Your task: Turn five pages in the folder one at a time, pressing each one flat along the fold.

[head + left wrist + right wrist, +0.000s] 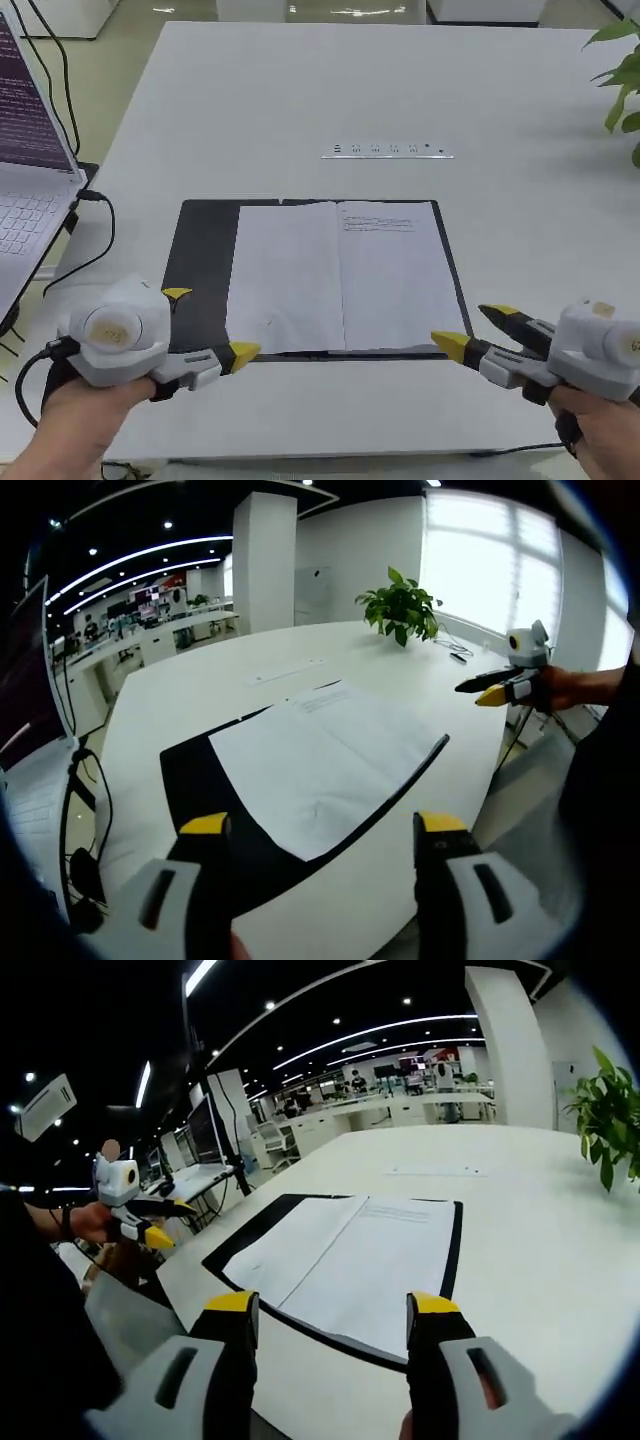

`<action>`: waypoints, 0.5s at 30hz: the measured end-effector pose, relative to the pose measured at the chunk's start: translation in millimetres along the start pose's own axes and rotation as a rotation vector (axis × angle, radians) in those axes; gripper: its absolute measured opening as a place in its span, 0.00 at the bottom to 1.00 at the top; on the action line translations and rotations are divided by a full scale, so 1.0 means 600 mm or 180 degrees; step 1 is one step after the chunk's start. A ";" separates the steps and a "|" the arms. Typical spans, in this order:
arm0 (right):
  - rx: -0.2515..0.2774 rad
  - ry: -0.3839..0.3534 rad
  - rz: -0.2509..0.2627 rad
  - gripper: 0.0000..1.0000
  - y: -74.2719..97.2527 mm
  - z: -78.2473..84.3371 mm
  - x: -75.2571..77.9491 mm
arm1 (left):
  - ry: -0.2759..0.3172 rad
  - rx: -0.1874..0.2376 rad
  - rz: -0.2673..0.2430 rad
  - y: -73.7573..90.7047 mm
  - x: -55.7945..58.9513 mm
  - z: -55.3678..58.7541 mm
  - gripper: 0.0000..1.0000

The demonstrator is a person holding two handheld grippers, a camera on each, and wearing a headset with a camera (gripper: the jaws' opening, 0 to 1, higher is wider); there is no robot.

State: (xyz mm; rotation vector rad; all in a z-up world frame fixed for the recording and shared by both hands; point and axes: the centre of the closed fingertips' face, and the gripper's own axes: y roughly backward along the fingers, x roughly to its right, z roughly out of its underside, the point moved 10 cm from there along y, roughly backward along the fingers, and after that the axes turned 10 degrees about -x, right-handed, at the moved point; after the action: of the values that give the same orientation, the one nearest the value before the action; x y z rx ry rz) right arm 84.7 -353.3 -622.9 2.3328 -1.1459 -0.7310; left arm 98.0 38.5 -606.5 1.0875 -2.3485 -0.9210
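A black folder [200, 270] lies open on the white table, with white pages [335, 275] spread flat across it; the fold [339, 275] runs down the middle. The right page carries a few printed lines near its top. My left gripper [212, 325] hovers open at the folder's near left corner, yellow-tipped, nothing between its jaws. My right gripper [473, 328] is open just off the near right corner. From the left gripper view, the folder [195, 775] and pages [320, 760] lie ahead of that gripper [325, 825]. The right gripper view shows the pages [350, 1255] beyond its gripper [330, 1305].
A laptop [25, 170] with cables [95, 240] sits at the table's left edge. A flush socket strip [387, 152] lies in the table beyond the folder. A potted plant [622, 80] stands at the far right. Bare table [350, 80] stretches behind the folder.
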 end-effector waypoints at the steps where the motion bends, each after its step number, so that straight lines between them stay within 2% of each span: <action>1: 0.0002 -0.0008 0.0002 0.61 0.001 0.002 -0.002 | 0.0027 0.0000 -0.0003 0.001 0.001 0.001 0.74; 7: -0.0064 -0.0053 -0.0056 0.65 0.003 0.021 -0.009 | 0.0157 0.0020 -0.0002 0.000 0.005 0.004 0.76; 13: -0.0166 -0.0069 -0.0125 0.63 0.004 0.031 -0.013 | 0.0153 -0.0008 0.0047 -0.005 0.012 0.002 0.76; 15: -0.0182 -0.0065 -0.0140 0.65 0.003 0.035 -0.012 | 0.0160 -0.0014 0.0067 -0.008 0.015 0.001 0.76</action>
State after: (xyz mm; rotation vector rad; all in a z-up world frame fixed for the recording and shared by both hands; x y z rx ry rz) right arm 66.8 -351.9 -635.8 2.3145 -1.0713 -0.7946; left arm 94.5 29.3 -609.3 1.0700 -2.3117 -0.8808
